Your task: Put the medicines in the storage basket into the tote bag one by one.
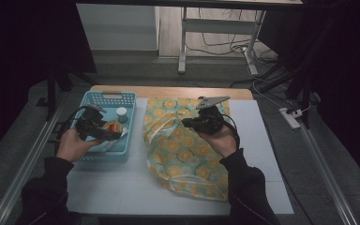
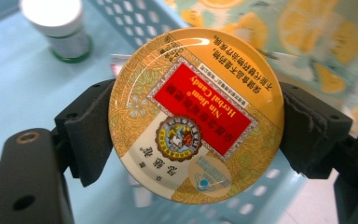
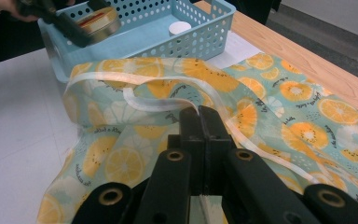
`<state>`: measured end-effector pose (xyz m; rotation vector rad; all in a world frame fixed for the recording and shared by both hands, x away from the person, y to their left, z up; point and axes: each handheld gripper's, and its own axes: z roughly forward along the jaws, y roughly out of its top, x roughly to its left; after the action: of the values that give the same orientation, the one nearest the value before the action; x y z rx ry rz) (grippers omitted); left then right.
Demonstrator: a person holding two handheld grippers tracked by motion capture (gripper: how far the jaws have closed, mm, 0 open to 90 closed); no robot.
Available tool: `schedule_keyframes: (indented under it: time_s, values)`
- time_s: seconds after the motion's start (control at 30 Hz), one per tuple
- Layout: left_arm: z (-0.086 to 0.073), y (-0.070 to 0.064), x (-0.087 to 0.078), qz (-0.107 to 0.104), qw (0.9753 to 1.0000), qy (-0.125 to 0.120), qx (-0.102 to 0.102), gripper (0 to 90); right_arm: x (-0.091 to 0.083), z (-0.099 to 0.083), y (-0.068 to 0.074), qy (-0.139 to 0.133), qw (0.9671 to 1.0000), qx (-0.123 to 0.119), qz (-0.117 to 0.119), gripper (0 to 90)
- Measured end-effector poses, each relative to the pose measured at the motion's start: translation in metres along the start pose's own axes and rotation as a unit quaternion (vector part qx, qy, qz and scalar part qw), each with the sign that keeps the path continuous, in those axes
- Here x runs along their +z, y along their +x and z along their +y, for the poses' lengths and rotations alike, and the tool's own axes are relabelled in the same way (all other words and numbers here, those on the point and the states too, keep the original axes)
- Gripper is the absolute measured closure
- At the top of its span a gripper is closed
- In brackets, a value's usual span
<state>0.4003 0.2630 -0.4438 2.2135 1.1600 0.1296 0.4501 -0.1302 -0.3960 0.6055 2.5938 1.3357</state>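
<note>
Left tongs (image 2: 193,135) clamp the tin (image 2: 196,114); right tongs (image 3: 204,116), clenched on the bag (image 3: 168,88) rim, should lift it wider.

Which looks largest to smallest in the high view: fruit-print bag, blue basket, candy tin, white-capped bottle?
1. Fruit-print bag
2. Blue basket
3. Candy tin, though raised nearer the camera
4. White-capped bottle

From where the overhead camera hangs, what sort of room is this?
Probably a lab or recording workspace, not a home: a white-topped work table under bright light in a dark room, loose cables on the floor beside metal desk legs, and a white power strip.
</note>
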Motion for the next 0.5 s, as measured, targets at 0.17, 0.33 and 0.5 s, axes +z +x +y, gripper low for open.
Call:
schedule_keyframes:
  time_s: [0.17, 0.33, 0.5]
  values:
    - [-0.003, -0.010, 0.001, -0.005, 0.9999, 0.005, 0.014, 20.5, 0.000, 0.000, 0.000, 0.000, 1.0000, 0.002, -0.001, 89.6]
    - [-0.006, -0.022, 0.000, -0.016, 0.9996, 0.003, 0.024, 20.5, 0.000, 0.000, -0.001, 0.002, 1.0000, 0.005, 0.002, 89.6]
    - [-0.012, -0.040, 0.000, -0.026, 0.9988, 0.005, 0.042, 20.5, -0.001, -0.001, -0.002, 0.001, 1.0000, 0.008, 0.001, 89.6]
